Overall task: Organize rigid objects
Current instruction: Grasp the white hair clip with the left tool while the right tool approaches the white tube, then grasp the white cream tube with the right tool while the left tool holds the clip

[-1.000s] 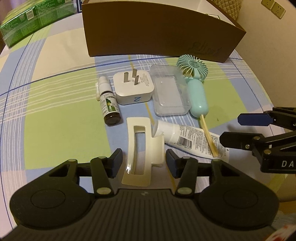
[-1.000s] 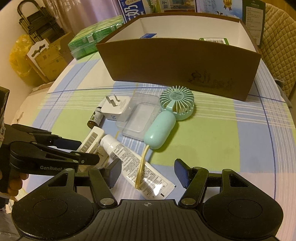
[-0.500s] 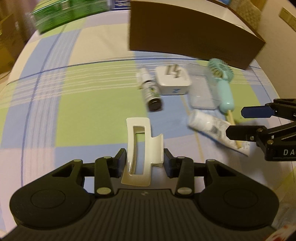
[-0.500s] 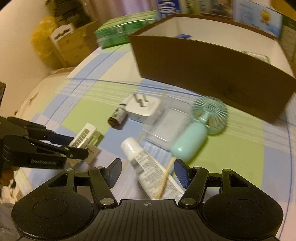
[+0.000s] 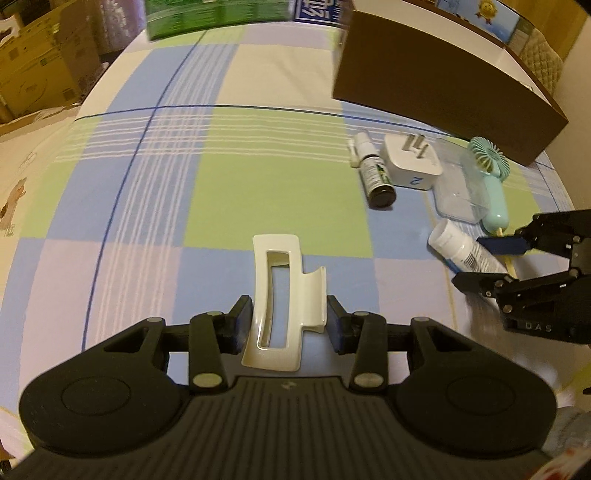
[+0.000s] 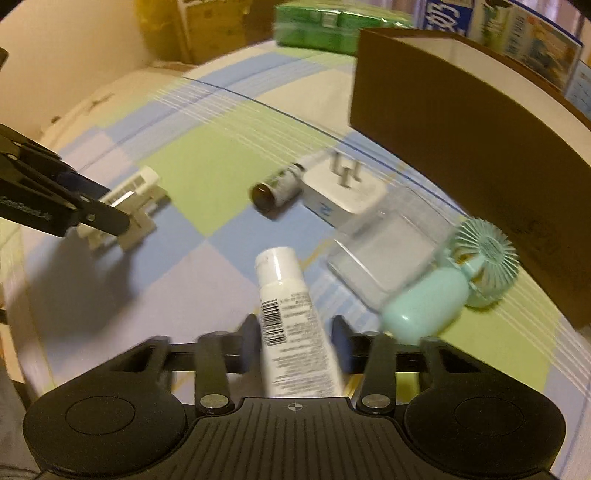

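My left gripper (image 5: 290, 325) is shut on a cream hair claw clip (image 5: 284, 295) and holds it over the checked tablecloth; the clip also shows in the right wrist view (image 6: 125, 218). My right gripper (image 6: 295, 347) has its fingers close around a white tube with a barcode (image 6: 288, 317), which also shows in the left wrist view (image 5: 461, 251). Whether the pads touch the tube is blurred. A small dropper bottle (image 5: 376, 173), a white plug adapter (image 5: 412, 166), a clear plastic case (image 5: 458, 188) and a mint handheld fan (image 5: 491, 184) lie together by the brown cardboard box (image 5: 443, 96).
The brown box (image 6: 480, 129) stands at the back right, its inside hidden from the left wrist view. Green packages (image 5: 214, 14) and a blue carton (image 5: 317, 11) lie beyond it. Cardboard boxes (image 5: 33, 66) stand off the table's left edge.
My left gripper carried the claw clip left, away from the other items. My right gripper moved in over the white tube, and its fingers narrowed around it.
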Motion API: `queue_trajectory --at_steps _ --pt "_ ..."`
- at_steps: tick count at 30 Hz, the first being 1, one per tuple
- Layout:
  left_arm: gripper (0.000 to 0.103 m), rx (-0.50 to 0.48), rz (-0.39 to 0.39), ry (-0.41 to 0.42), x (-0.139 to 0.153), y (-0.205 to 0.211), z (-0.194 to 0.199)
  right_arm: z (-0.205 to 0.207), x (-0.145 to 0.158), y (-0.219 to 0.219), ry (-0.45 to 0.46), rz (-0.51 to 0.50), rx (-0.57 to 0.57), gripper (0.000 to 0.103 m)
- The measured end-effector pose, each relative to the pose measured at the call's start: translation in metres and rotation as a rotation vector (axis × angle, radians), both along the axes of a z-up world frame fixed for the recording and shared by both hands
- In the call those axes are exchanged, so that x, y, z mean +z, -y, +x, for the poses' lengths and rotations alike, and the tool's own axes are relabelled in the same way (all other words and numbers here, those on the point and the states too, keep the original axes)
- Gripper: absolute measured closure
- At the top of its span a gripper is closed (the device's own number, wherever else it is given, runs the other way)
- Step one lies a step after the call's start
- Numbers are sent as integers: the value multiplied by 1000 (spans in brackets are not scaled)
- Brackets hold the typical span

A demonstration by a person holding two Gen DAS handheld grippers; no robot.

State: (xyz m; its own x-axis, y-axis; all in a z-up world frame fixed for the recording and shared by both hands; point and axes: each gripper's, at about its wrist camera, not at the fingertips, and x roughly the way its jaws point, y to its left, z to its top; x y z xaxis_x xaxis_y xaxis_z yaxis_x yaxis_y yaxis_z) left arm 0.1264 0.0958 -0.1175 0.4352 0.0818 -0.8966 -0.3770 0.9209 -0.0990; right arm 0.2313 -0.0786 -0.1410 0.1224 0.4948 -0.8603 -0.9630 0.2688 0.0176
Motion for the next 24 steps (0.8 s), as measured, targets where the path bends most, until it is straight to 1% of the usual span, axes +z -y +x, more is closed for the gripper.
queue_trajectory --at_steps 2,7,11,16,24 --pt "66 12 -1 2 0 -2 -3 -5 -1 -7 9 -3 6 67" --pt "65 29 -6 5 0 -3 -5 -18 -4 -32 -21 9 38 67" --pt "65 34 -6 -7 -4 -2 -3 -32 -5 -49 -6 7 67 66" --pt "65 39 -10 -11 -8 -3 -1 -37 -7 -60 -3 9 70 66" --pt "66 34 -4 -12 -12 -3 5 -40 -9 -66 8 15 42 66"
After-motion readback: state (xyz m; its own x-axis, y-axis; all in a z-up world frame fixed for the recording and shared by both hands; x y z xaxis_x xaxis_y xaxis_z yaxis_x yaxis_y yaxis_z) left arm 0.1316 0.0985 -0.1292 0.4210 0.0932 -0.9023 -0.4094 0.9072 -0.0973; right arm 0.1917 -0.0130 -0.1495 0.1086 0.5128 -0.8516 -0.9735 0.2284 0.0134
